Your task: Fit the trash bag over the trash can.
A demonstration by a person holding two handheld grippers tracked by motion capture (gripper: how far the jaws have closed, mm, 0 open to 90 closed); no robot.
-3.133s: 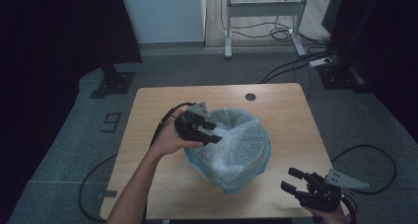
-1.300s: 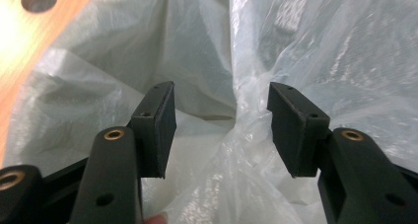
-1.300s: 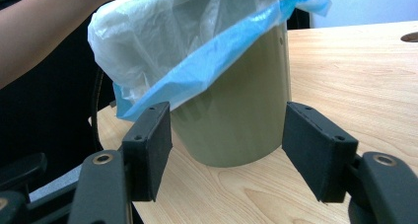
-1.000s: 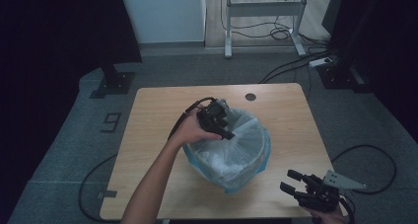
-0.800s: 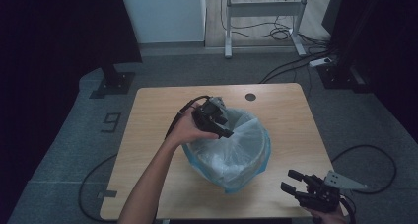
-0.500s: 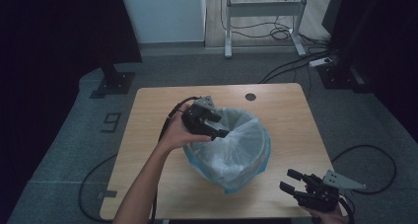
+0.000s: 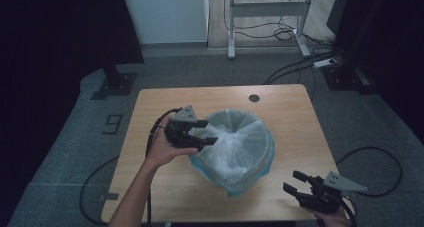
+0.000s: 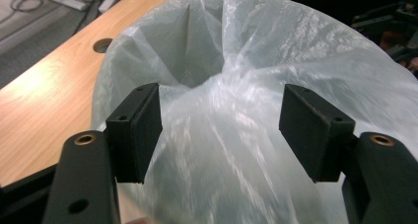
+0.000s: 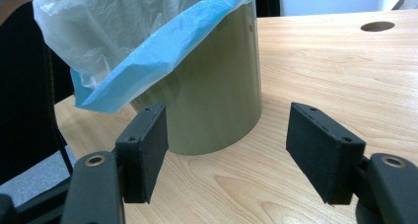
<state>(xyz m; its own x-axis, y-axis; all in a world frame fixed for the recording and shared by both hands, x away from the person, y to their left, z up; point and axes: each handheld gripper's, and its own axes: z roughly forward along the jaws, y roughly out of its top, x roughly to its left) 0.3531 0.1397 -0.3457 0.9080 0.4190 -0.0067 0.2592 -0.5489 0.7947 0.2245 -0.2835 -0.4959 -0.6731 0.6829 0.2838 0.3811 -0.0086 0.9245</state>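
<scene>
Over table (image 7: 150, 107), left gripper (image 7: 206, 133) reaches level toward bag (image 7: 240, 147)

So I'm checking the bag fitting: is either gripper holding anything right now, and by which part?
Nothing is held. The left gripper stands open over the bag, its jaws having just opened; the right gripper is open too.

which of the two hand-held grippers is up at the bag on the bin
The left hand-held gripper: its open jaws reach over the plastic bag at the bin's rim. The right hand-held gripper sits apart near the table's front corner.
</scene>
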